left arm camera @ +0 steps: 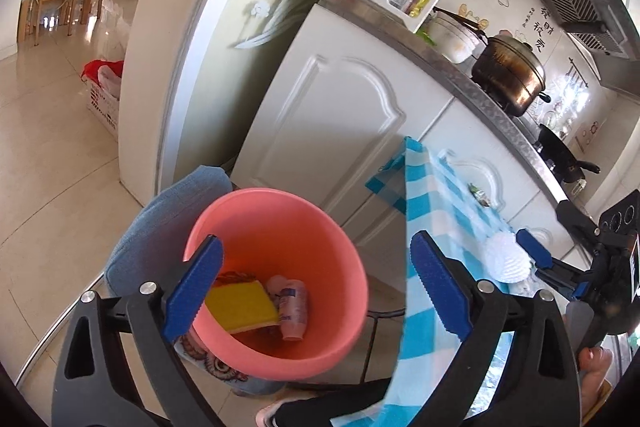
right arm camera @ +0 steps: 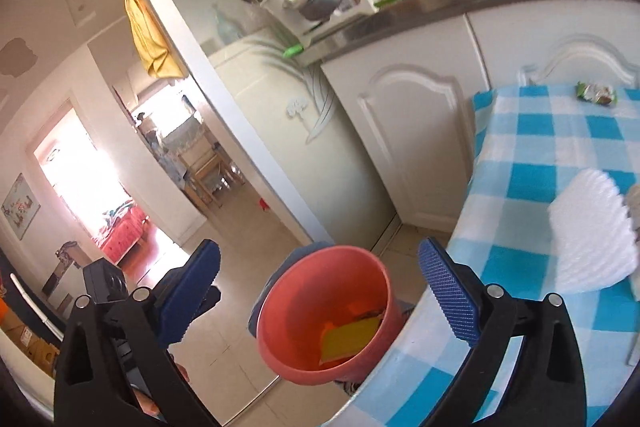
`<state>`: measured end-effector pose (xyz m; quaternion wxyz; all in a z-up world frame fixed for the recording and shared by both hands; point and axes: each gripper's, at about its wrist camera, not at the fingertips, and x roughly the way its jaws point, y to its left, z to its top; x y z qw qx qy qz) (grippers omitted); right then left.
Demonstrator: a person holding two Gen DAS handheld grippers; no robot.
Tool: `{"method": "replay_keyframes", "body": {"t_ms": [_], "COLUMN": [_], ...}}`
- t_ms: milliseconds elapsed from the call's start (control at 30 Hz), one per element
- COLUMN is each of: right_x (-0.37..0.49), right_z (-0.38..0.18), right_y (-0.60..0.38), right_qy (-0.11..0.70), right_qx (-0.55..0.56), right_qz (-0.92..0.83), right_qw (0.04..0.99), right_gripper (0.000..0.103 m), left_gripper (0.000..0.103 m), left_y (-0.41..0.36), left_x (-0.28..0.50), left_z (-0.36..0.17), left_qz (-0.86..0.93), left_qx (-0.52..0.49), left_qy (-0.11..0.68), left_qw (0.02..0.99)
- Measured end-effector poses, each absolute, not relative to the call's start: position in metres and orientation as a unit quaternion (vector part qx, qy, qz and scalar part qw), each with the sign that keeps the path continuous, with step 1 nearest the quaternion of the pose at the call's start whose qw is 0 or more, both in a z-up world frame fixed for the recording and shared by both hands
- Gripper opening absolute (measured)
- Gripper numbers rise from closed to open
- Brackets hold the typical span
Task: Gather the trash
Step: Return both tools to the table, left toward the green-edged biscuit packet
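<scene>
In a home kitchen, the left wrist view looks down over a pink bucket (left arm camera: 280, 279) that stands on a stool-like seat with a blue cushion (left arm camera: 160, 231), just beside the checked-cloth bench (left arm camera: 452, 211). The left gripper (left arm camera: 316, 291) hangs above the bucket's mouth, its blue pads spread wide and nothing between them. Inside the bucket lie a yellow sponge (left arm camera: 240, 307) and a small pink bottle (left arm camera: 294, 309), touching each other at the bottom, so part of the trash is judged already collected. On the bench beside the bucket, a white foam net (left arm camera: 506, 261) lies on the cloth, with the right gripper (left arm camera: 532, 255) at its far side; further from the bucket along the bench sits a small green wrapper (left arm camera: 478, 193). A person's fingers show at the lower right edge. The right wrist view takes the same scene from over the bench: the right gripper (right arm camera: 320, 295) is released, jaws wide and empty, the pink bucket (right arm camera: 324, 315) framed between them below the edge of the bench (right arm camera: 540, 147), the yellow sponge (right arm camera: 350, 341) visible within. The white foam net (right arm camera: 592, 231) rests on the cloth to the bucket's right, not gripped, and the green wrapper (right arm camera: 596, 93) lies well beyond it near the bench's far edge, close to the white cabinet doors (right arm camera: 420, 131). Judged from this, the work stands roughly midway: two items are in the bucket, while the foam net and the wrapper remain to be picked up and dropped in.
</scene>
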<state>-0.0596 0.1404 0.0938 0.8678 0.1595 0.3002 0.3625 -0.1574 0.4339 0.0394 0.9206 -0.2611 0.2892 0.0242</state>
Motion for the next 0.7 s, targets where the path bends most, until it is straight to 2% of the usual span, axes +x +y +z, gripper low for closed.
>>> {"method": "replay_keyframes", "body": {"t_ms": [167, 300, 500, 700], "right_x": [-0.068, -0.062, -0.044, -0.032], "right_z": [0.115, 0.122, 0.096, 0.069], "right_y": [0.09, 0.05, -0.037, -0.119], "right_qy": [0.245, 0.23, 0.226, 0.222], "right_qx": [0.181, 0.209, 0.324, 0.397], "right_qz": [0.326, 0.309, 0.252, 0.199], "right_qw": [0.895, 0.899, 0.883, 0.868], "right_gripper": [0.098, 0.098, 0.098, 0.098], "left_gripper": [0.095, 0.096, 0.096, 0.096], "left_y": [0.413, 0.389, 0.329, 0.237], "left_x": [-0.157, -0.148, -0.112, -0.05], "left_z": [0.067, 0.094, 0.129, 0.149], "left_qz": [0.029, 0.016, -0.045, -0.135], "left_qx": [-0.224, -0.19, -0.133, -0.065], "left_qy": [0.298, 0.3, 0.311, 0.326], "left_qw": [0.928, 0.935, 0.94, 0.934]}}
